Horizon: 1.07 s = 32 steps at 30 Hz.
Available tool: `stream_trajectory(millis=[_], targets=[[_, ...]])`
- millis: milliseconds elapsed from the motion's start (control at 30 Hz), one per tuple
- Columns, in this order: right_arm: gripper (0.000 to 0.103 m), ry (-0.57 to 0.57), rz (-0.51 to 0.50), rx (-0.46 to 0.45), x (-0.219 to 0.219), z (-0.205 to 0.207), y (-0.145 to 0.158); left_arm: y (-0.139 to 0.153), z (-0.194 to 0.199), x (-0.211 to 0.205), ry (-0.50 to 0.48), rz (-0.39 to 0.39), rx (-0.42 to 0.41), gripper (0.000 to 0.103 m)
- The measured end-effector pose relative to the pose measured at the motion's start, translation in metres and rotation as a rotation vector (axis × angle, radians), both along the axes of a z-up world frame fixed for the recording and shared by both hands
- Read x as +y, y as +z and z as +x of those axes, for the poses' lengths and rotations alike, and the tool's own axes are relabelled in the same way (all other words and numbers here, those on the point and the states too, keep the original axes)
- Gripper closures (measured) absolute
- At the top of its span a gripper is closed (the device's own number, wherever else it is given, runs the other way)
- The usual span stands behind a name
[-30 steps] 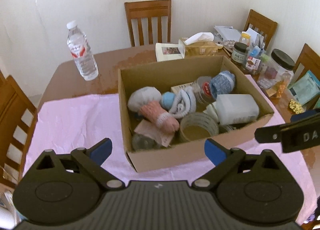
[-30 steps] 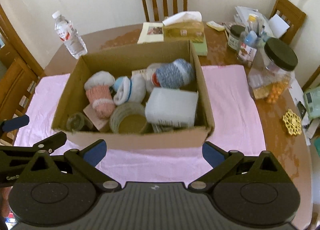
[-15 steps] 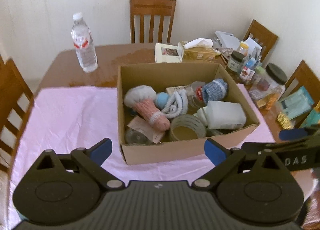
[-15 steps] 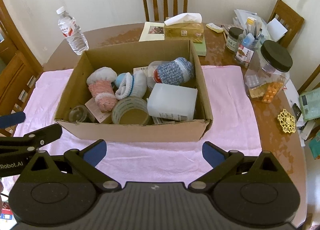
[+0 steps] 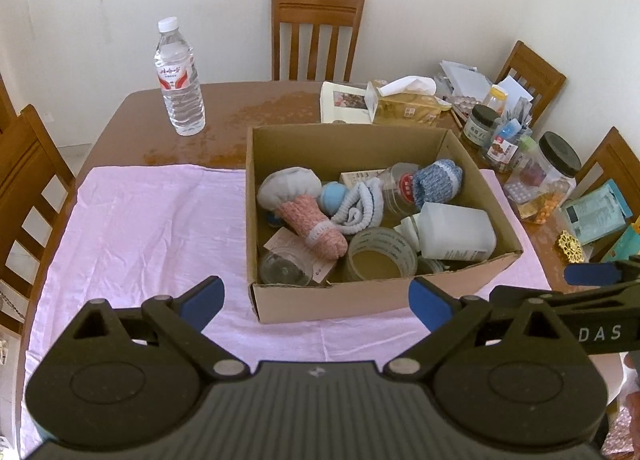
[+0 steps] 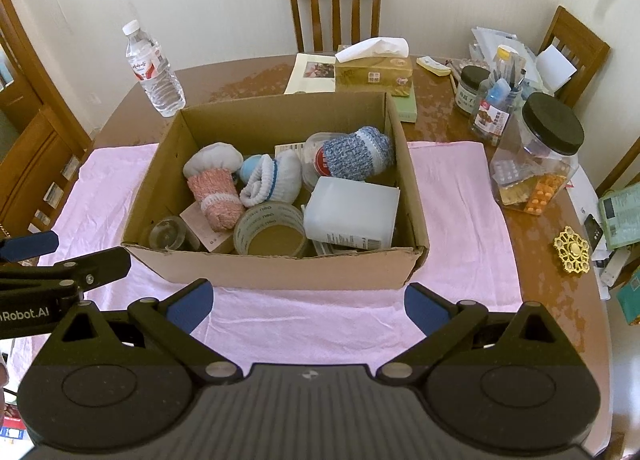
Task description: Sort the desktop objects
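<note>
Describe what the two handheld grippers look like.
Both the left gripper and the right gripper are black plastic with a ribbed grey body, round side discs, silver pivot screws and blue fingertip pads. White lettering marks their sides.

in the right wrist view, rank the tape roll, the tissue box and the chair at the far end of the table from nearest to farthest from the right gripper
From the right gripper:
1. Tape roll, inside the cardboard box at its near wall.
2. Tissue box, on the table beyond the box's far wall.
3. Chair, against the wall behind the table.
</note>
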State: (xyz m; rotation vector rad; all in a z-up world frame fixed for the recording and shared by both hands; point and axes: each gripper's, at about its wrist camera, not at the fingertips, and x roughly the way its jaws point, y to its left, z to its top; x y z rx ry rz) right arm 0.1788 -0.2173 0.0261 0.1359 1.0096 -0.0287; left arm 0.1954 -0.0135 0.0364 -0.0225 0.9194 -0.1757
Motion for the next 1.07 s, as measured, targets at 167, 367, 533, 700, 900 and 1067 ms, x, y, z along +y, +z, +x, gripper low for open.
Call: stream_trajectory(millis=[167, 367, 533, 700, 900, 1067], targets=[[0.000, 0.000, -0.001, 0.000, 0.0005, -0.0002, 0.0011, 0.0000, 0.0004, 0.0006, 0.001, -0.001, 0.001, 0.005], [0.000, 0.001, -0.002, 0.000, 0.0007, 0.0001, 0.0012, -0.0006, 0.0008, 0.0005, 0.001, -0.002, 0.006, 0.005], [0.000, 0.000, -0.001, 0.000, 0.0008, 0.0005, 0.0013, -0.0011, 0.0018, -0.0002, 0.002, 0.002, 0.006, 0.005], [0.000, 0.001, 0.000, 0.002, 0.0003, 0.0022, 0.0010, -0.0012, 0.0033, -0.0011, 0.003, 0.007, 0.008, 0.005], [0.000, -0.002, 0.000, 0.005, -0.0005, 0.0037, 0.0006, -0.0018, 0.0059, -0.0018, 0.004, 0.007, 0.018, 0.005], [0.000, -0.005, -0.002, 0.014, -0.0014, 0.0054, -0.0005, -0.0036, 0.0073, -0.0026, 0.007, 0.009, 0.035, 0.005]])
